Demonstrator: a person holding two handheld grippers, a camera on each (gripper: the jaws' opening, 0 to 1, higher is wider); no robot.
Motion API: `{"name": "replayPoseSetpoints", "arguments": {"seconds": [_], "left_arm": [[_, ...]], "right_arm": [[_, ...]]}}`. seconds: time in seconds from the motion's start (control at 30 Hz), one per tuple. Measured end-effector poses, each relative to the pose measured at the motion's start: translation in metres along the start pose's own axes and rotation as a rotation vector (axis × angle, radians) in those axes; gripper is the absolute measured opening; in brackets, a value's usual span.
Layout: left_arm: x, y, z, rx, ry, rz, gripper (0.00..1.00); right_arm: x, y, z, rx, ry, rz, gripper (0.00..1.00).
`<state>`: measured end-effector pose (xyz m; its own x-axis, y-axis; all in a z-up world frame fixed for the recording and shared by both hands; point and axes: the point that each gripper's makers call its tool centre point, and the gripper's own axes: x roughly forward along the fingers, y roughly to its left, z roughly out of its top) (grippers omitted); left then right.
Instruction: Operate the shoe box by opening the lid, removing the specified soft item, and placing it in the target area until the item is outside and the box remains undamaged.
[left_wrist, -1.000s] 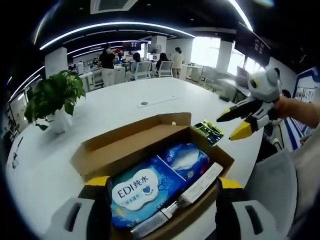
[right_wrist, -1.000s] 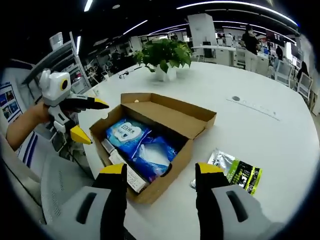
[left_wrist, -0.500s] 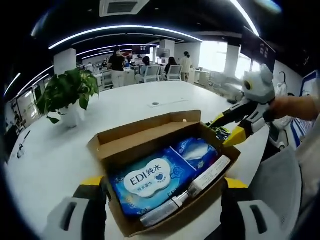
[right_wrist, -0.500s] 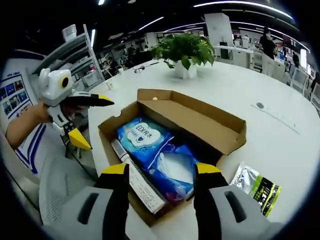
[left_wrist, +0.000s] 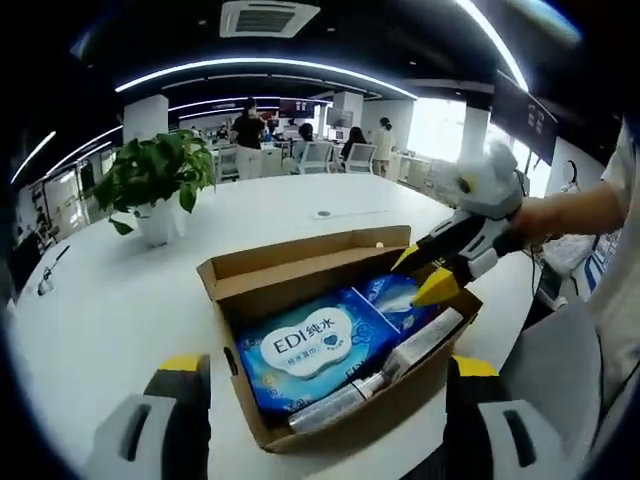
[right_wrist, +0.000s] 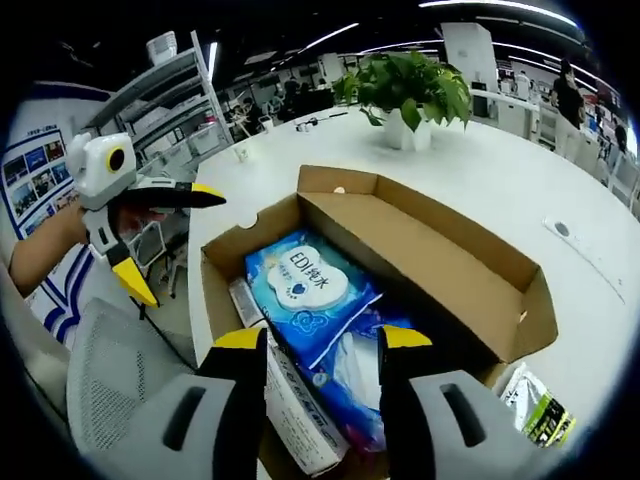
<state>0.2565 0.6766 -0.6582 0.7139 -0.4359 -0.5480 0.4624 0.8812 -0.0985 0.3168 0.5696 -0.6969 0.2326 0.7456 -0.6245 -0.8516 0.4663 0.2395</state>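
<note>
An open cardboard shoe box (left_wrist: 300, 268) lies on the white table with its lid folded back. Inside are a blue EDI wipes pack (left_wrist: 308, 345), a second blue soft pack (left_wrist: 395, 297) and a long white tube (left_wrist: 385, 372). My left gripper (left_wrist: 325, 368) stands open in front of the box, holding nothing. My right gripper (left_wrist: 420, 277) comes in from the right, open, its yellow tips over the second blue pack. In the right gripper view, the right gripper (right_wrist: 322, 340) hangs open just above the EDI pack (right_wrist: 305, 285) and the box (right_wrist: 430, 255). The left gripper (right_wrist: 180, 245) is off to the left, apart from the box.
A potted plant (left_wrist: 160, 175) stands on the table behind the box. A green foil packet (right_wrist: 535, 405) lies on the table beside the box. A grey mesh chair (right_wrist: 110, 370) sits at the table edge. People and desks are far off in the office.
The right gripper has come in from beside the box to over its right end, above the blue packs. The left gripper has stayed open, off the box.
</note>
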Motion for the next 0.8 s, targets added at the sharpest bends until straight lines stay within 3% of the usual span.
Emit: {"name": "replayPoseSetpoints", "arguments": {"seconds": [0.33,0.7,0.8], "left_arm": [[-0.007,0.003,-0.004,-0.012,-0.018,0.023,1.00],[-0.010,0.006,-0.012,-0.041,-0.023,0.051,1.00],[-0.010,0.005,-0.013,-0.049,-0.026,0.053,1.00]], "right_arm": [[0.029,-0.003,-0.002,-0.023,0.057,0.017,0.40],[0.047,-0.015,-0.004,0.025,0.105,-0.007,0.35],[0.052,-0.015,-0.006,0.088,0.113,-0.002,0.35]]}}
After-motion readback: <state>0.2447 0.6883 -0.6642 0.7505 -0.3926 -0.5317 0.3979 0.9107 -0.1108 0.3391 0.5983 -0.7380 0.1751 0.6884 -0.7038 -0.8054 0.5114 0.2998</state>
